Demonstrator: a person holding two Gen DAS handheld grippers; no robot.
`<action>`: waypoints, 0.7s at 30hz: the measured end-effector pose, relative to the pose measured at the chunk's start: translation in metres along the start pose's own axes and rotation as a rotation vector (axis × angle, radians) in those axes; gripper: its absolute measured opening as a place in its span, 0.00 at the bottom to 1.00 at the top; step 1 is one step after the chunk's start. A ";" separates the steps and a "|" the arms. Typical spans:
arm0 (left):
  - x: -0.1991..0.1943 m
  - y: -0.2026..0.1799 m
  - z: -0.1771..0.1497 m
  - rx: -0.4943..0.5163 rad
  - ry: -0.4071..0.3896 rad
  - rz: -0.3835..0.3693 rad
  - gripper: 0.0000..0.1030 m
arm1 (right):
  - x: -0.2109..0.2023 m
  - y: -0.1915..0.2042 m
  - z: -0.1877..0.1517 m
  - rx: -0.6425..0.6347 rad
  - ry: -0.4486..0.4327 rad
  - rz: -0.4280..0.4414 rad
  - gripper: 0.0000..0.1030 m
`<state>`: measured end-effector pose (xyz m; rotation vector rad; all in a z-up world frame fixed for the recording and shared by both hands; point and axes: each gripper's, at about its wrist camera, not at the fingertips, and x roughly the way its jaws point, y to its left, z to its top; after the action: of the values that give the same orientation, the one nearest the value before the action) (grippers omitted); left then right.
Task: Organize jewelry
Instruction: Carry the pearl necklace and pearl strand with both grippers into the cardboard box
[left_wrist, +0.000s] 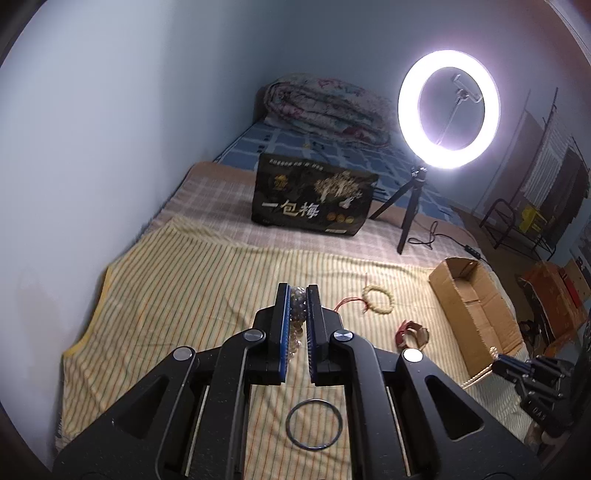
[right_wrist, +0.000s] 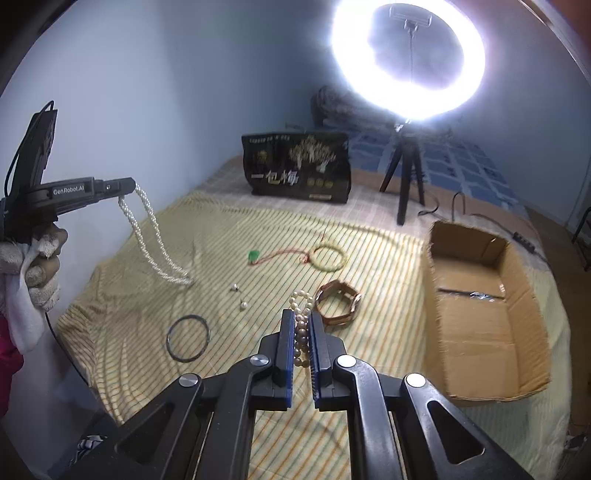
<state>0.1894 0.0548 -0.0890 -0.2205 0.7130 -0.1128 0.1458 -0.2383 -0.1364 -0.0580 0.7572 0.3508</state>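
My left gripper (left_wrist: 297, 291) is shut on a long white pearl necklace (left_wrist: 296, 308). In the right wrist view the left gripper (right_wrist: 131, 184) is raised at the left, and the necklace (right_wrist: 147, 240) hangs from it in a loop whose low end touches the striped cloth. My right gripper (right_wrist: 301, 314) is shut on a shorter pearl strand (right_wrist: 301, 328) held above the bed. The right gripper (left_wrist: 495, 363) shows at the lower right of the left wrist view, with pearls dangling below it. An open cardboard box (right_wrist: 524, 373) lies to the right.
On the striped cloth (right_wrist: 129, 314) lie a dark metal bangle (right_wrist: 188, 338), a brown strap bracelet (right_wrist: 338, 301), a yellow bangle (right_wrist: 328, 258) on a red cord with a green pendant (right_wrist: 253, 256), and small pearl earrings (right_wrist: 238, 295). Behind stand a black printed box (right_wrist: 295, 170) and a ring light on a tripod (right_wrist: 406, 177).
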 end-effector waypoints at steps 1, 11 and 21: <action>-0.004 -0.004 0.002 0.008 -0.005 -0.006 0.05 | -0.006 -0.002 0.002 0.000 -0.010 -0.004 0.04; -0.022 -0.055 0.013 0.093 -0.023 -0.096 0.05 | -0.059 -0.034 0.015 0.022 -0.099 -0.055 0.04; -0.017 -0.130 0.027 0.166 -0.030 -0.205 0.05 | -0.091 -0.089 0.030 0.053 -0.150 -0.153 0.04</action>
<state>0.1908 -0.0641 -0.0277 -0.1351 0.6464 -0.3624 0.1338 -0.3429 -0.0594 -0.0388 0.6091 0.1866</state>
